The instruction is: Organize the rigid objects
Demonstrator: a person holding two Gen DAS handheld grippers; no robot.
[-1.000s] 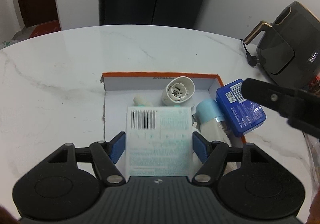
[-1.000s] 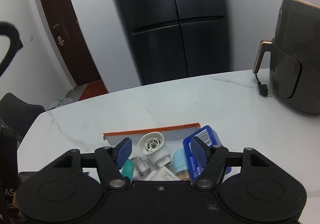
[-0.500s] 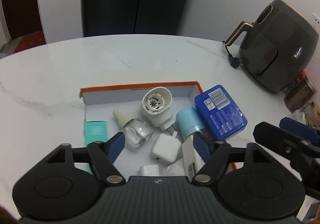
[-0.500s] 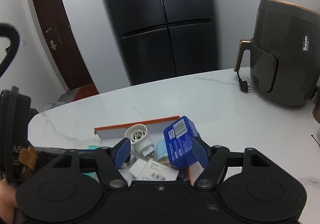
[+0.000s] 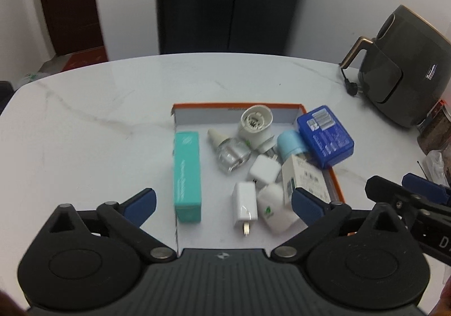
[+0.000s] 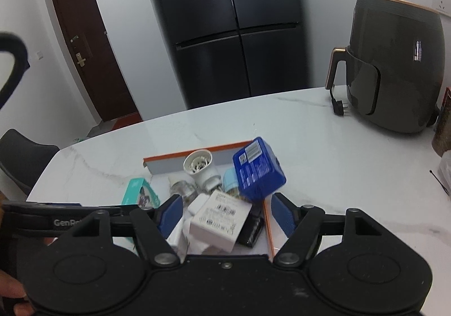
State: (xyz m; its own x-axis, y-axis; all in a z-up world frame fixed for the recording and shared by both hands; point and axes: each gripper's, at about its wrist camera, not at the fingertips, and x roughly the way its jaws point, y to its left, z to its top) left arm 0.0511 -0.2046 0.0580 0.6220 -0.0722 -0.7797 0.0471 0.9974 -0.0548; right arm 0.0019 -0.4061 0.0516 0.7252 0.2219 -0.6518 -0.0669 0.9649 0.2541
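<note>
Along the tray's (image 5: 335, 183) left wall, the stiff, light teal carton (image 5: 187, 175) wants gripping across its narrow sides; left gripper (image 5: 222, 204) is opening, empty, and right gripper (image 6: 224, 216) is spread, empty.

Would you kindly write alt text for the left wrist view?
Opening, empty left tongs hover over an orange-edged tray on a marble table, holding a teal box, white chargers and a blue box.

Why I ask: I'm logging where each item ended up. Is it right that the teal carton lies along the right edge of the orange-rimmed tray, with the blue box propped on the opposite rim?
Not quite. In the left wrist view the teal carton lies along the left edge of the orange-rimmed tray, not the right. The blue box is indeed propped on the opposite, right rim.
</note>
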